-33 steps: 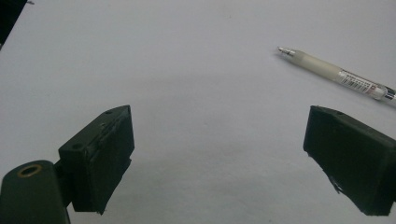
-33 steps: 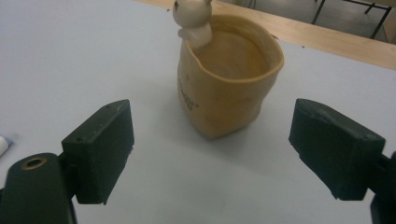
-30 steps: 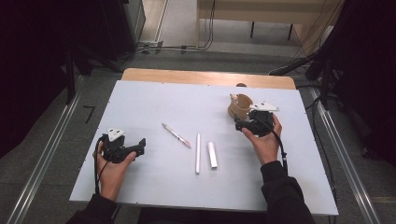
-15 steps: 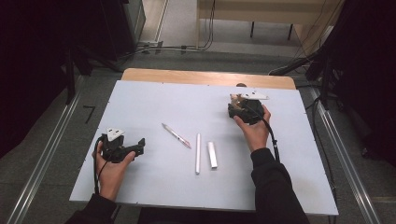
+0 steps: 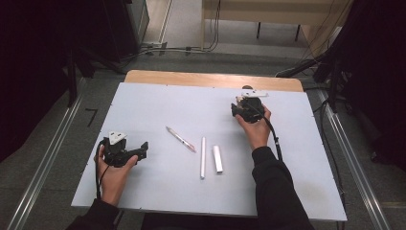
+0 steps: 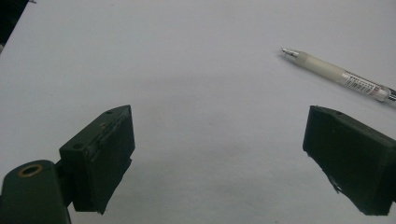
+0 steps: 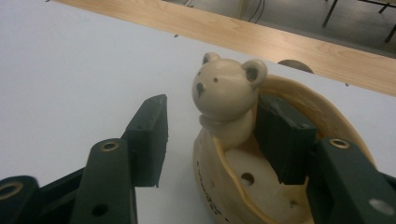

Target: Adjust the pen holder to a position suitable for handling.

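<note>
Bear-shaped holder (image 7: 261,154) stood at the worktop's (image 5: 158,100) far right; I noted my right gripper (image 7: 210,140) straddling its near wall, jaws just closing, not yet pinching; left gripper (image 6: 219,158) lay spread, well apart, beside the pen (image 6: 336,74).

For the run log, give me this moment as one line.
right hand-held gripper: jaws closing astride beige ceramic bear-figure holder wall | left hand-held gripper: open, idle

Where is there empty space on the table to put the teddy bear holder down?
The widest bare patch lies on the white table, between its far left edge and the pen. The near right corner is free too. The middle is crowded: pen, long white stick, short white tube.
</note>
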### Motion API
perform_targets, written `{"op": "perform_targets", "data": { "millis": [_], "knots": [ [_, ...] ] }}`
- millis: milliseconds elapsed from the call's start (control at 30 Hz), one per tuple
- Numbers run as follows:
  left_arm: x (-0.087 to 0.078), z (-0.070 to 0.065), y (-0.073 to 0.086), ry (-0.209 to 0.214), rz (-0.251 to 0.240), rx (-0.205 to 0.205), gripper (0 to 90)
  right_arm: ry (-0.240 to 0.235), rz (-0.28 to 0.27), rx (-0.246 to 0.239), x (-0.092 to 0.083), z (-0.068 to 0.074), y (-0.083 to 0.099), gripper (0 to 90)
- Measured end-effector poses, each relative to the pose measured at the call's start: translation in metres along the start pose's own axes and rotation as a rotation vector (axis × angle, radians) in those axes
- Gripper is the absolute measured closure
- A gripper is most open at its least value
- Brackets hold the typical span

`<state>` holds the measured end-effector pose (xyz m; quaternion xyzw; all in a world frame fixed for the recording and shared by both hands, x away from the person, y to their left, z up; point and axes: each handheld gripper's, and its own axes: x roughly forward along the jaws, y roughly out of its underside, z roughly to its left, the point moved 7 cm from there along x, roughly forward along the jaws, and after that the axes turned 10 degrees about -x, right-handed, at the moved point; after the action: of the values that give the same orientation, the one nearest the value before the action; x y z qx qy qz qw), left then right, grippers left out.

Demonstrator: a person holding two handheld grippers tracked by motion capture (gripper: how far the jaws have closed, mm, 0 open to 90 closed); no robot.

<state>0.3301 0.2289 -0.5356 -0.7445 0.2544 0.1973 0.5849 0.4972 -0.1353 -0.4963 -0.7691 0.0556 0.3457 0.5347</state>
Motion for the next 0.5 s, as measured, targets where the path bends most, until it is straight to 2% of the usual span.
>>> {"op": "perform_targets", "data": {
  "millis": [67, 233, 500],
  "knots": [
    [0.0, 0.0001, 0.0001, 0.0, 0.0, 0.0, 9.2, -0.001, 0.001, -0.003, 0.0011, 0.0007, -0.0001, 47.7],
    [0.0001, 0.0002, 0.0002, 0.002, 0.002, 0.0, 9.3, 0.005, 0.014, 0.012, 0.0022, -0.004, 0.0004, 58.8],
    [0.0002, -0.0002, 0.0004, 0.003, 0.004, 0.002, 9.3, 0.01, 0.021, 0.005, 0.0039, -0.0058, 0.0013, 63.0]
  ]
}}
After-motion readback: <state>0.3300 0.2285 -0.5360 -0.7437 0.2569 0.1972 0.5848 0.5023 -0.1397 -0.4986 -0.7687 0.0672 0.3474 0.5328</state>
